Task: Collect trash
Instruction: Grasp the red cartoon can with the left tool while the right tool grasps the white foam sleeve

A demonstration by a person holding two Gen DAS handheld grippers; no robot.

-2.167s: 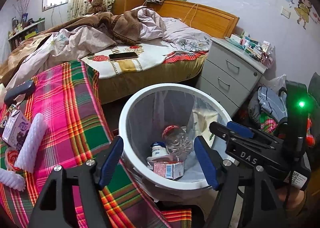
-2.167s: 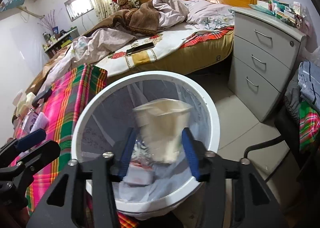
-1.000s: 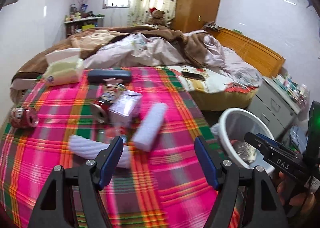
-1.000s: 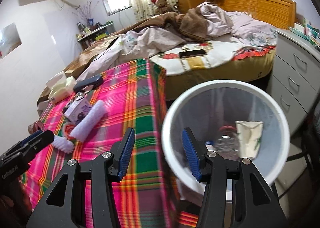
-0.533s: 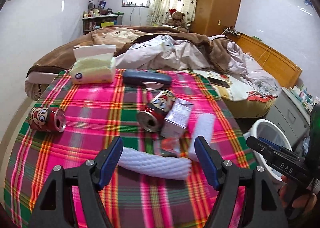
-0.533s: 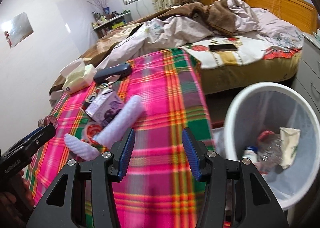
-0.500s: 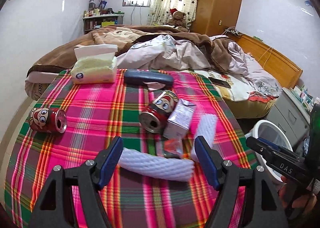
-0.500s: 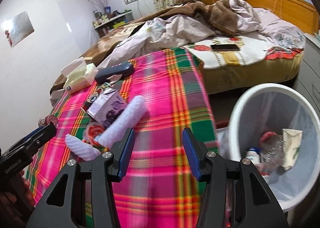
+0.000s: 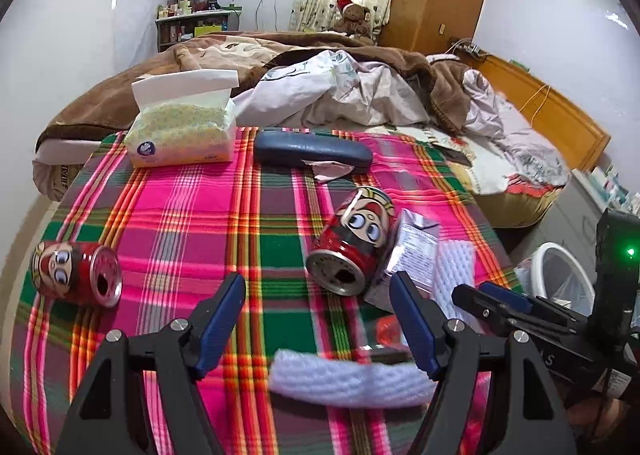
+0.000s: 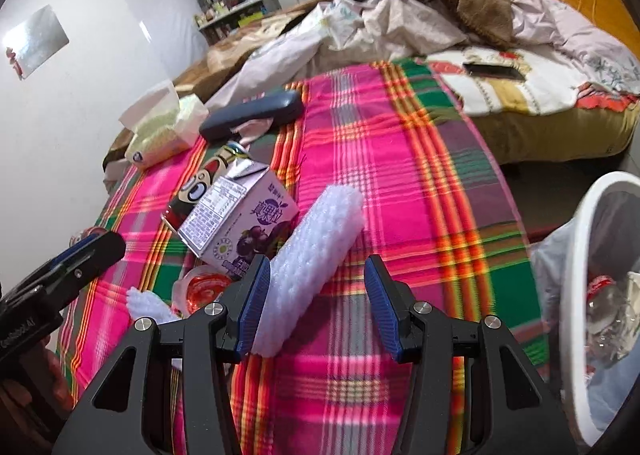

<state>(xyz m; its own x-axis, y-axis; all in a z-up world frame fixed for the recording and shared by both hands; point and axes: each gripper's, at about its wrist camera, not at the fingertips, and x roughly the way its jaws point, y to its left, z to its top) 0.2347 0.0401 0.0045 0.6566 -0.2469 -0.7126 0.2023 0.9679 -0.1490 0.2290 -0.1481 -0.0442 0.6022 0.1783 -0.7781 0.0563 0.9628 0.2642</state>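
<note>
Jaws of the left gripper [image 9: 318,319] stood apart over the plaid table [image 9: 192,223], clamped on nothing. Between them, toward 6 o'clock, lay a white foam sleeve [image 9: 348,379], crosswise and blurred. Just past the right jaw, at 1 o'clock, lay a red cartoon can [image 9: 354,243] on its side, mouth toward the camera, touching a purple juice carton [image 9: 414,251], and beyond that a second foam sleeve [image 9: 456,275]. Far out at 9 o'clock lay another red can [image 9: 76,269], well apart from the rest. At 11 o'clock, a tissue pack [image 9: 182,127]; at 12 o'clock, a dark case [image 9: 312,153] at the table's far edge.

Jaws of the right gripper [image 10: 316,309] likewise stood apart, gripping nothing, with the near end of the second foam sleeve [image 10: 316,259] reaching in beside the left jaw; touching or not, could not tell. At 11 o'clock of that, the juice carton [image 10: 240,215]. At 3 o'clock, beside the table, stood the white bin [image 10: 588,215], lined with a bag and holding a crushed bottle [image 10: 608,303]. Behind all, an unmade bed [image 10: 520,95].
</note>
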